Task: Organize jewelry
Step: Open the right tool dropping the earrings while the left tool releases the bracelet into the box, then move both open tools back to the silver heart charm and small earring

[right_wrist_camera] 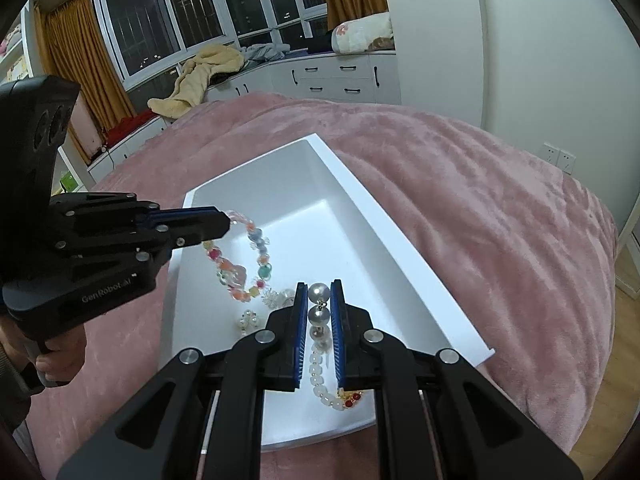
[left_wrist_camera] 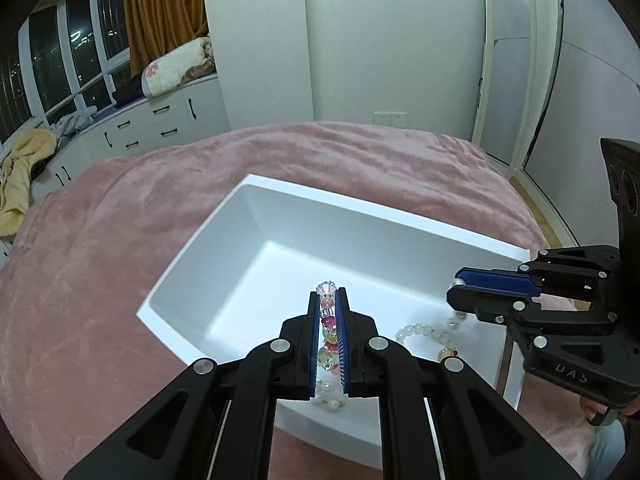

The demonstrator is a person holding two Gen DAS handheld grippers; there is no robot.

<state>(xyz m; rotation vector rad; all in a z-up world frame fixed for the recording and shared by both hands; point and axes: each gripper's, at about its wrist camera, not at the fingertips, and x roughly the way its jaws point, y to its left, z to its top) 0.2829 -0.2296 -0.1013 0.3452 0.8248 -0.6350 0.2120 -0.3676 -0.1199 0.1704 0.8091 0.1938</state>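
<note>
A white rectangular tray (left_wrist_camera: pixel 192 252) (right_wrist_camera: pixel 384 220) lies on a pink blanket. My left gripper (left_wrist_camera: pixel 329 300) (right_wrist_camera: pixel 228 222) is shut on a colourful bead bracelet (left_wrist_camera: pixel 329 324) (right_wrist_camera: pixel 256 264), which hangs in a loop over the tray. My right gripper (right_wrist_camera: pixel 319 288) (left_wrist_camera: pixel 454 292) is shut on a pearl bracelet (right_wrist_camera: pixel 319 314), gripping its large grey pearls; small white beads (right_wrist_camera: pixel 320 376) (left_wrist_camera: pixel 424 330) and a red and gold charm (right_wrist_camera: pixel 352 396) trail down over the tray floor. Clear and white pieces (right_wrist_camera: pixel 276 298) lie in the tray's near end.
The pink blanket (left_wrist_camera: pixel 100 280) (right_wrist_camera: pixel 480 208) covers a bed. White drawer cabinets (left_wrist_camera: pixel 160 120) (right_wrist_camera: pixel 340 76) under windows hold a cream garment (right_wrist_camera: pixel 200 76) and a folded quilt (left_wrist_camera: pixel 176 64). A mirror door (left_wrist_camera: pixel 516 80) stands far right. Wooden floor (right_wrist_camera: pixel 624 344) shows at the bed edge.
</note>
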